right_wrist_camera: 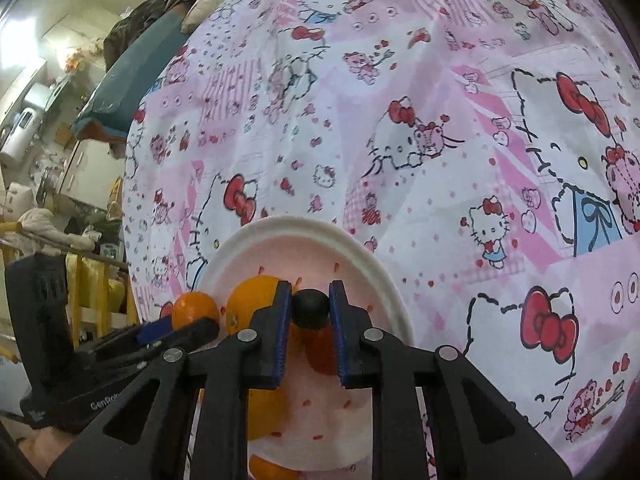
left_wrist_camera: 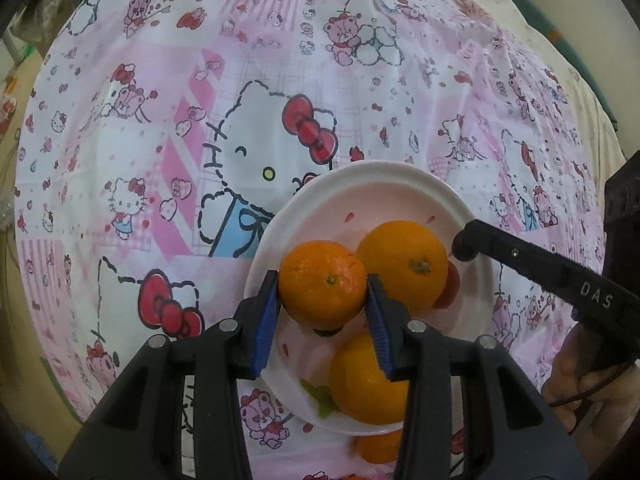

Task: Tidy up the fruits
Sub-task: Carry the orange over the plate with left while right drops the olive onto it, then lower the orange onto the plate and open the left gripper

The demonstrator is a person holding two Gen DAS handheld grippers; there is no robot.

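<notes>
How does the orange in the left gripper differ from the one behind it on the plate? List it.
The gripped orange is pinched in the left gripper; the rear orange rests free on the plate. The gripped orange is deeper orange and rougher; the rear orange paler and smoother. Both show their stem ends.
</notes>
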